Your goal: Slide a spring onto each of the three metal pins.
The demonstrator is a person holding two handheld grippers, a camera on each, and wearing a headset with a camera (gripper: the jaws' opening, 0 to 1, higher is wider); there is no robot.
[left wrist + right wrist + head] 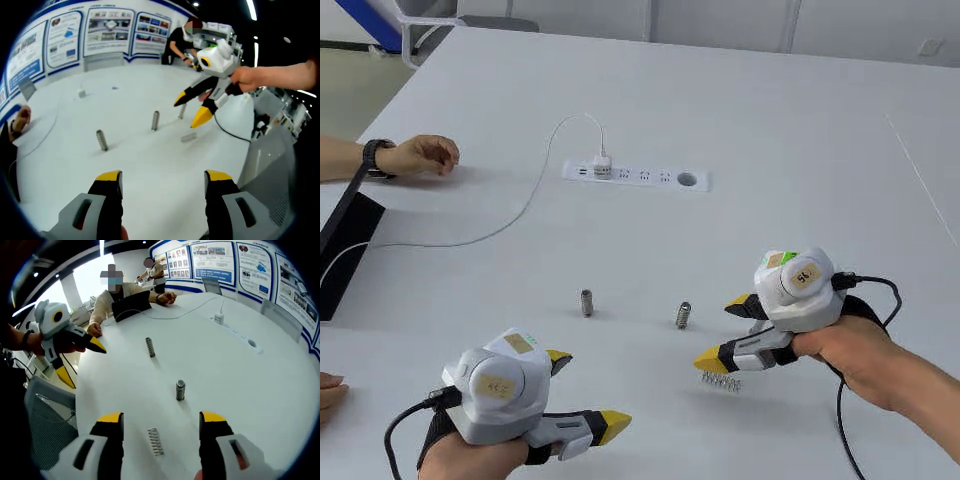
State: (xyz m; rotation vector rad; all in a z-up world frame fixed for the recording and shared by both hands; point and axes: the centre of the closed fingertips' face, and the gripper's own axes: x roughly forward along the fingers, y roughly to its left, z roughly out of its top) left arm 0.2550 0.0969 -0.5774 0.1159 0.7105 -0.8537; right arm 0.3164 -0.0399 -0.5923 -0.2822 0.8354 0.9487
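The white table (770, 120) carried everything. On the person's side of the power strip (636, 176), the left gripper (588, 390) and right gripper (722, 332) each had fingers spread wide, holding nothing. Between strip and grippers stood a coil-wrapped pin (586, 302) and a second pin (683, 315). Farther from the strip, a loose spring (720, 380) lay flat.

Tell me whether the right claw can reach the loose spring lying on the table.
Probably yes. The right claw is open, and the loose spring lies flat on the white table between its jaws, with nothing in between. The nearest pin stands farther ahead, out of the way.
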